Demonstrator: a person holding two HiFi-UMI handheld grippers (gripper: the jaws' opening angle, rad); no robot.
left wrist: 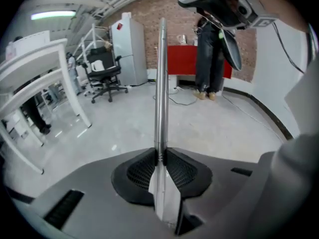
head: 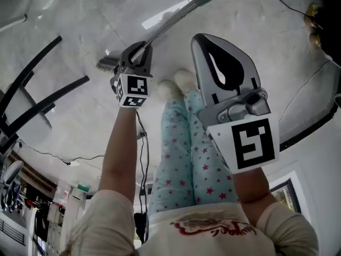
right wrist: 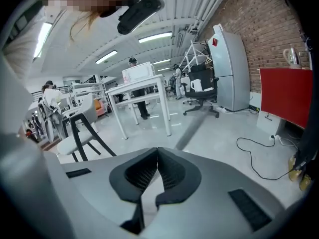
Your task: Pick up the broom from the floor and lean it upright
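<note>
The broom's silver handle (head: 176, 17) slants from the upper right down to its dark brush head (head: 106, 63), near the floor by my white shoes. My left gripper (head: 137, 49) is shut on the handle just above the brush. In the left gripper view the handle (left wrist: 161, 83) rises straight out of the pinching pads of the left gripper (left wrist: 160, 156). My right gripper (head: 205, 41) is held high beside it, shut and empty, with its pads meeting at the tips (right wrist: 157, 151). It also shows at the top of the left gripper view (left wrist: 224, 9).
A black-legged chair (head: 32, 100) stands at the left and a cable (head: 298, 9) runs over the floor at the right. Around the room are a white table (right wrist: 139, 83), an office chair (left wrist: 104, 73), a white fridge (left wrist: 127, 49), a red cabinet (left wrist: 184, 59) and a standing person (left wrist: 207, 59).
</note>
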